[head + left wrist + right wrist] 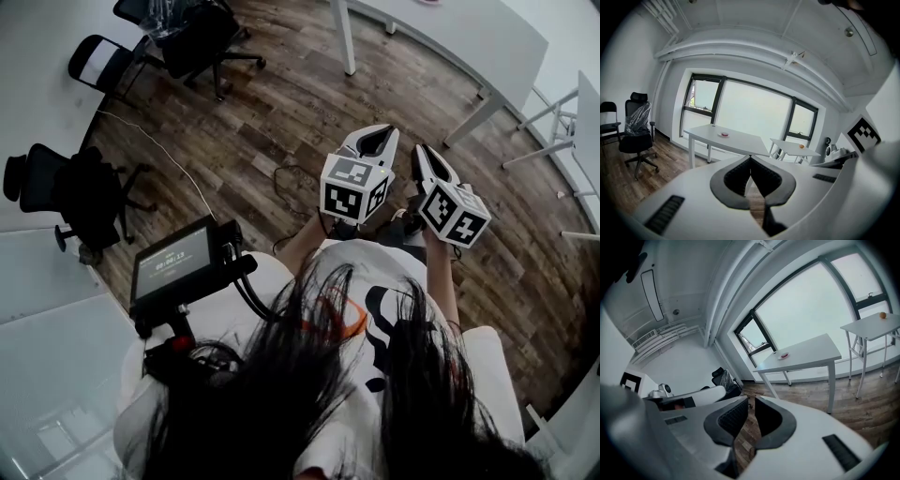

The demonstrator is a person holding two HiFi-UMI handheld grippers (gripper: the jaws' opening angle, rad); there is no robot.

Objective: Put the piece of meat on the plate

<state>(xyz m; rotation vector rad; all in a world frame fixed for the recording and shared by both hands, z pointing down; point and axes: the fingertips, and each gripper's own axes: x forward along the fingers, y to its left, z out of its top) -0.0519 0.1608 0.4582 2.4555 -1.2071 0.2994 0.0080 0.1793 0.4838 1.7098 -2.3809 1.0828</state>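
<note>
Wood floor (281, 112) office w/ white counters; both tongs shut & empty, held out in front of you.
Your left tongs (750, 159) and right tongs (751, 399) sit side by side above your lap, each pair of jaws pressed together w/ nothing between. A small reddish item (724, 134) lies on the long counter (743, 142) by the window, well apart from both tongs; too small to tell meat from plate. An orange item (801, 146) rests on a 2nd, smaller counter (790, 149) beside it. Black office chairs (89, 192) stand to your left.
</note>
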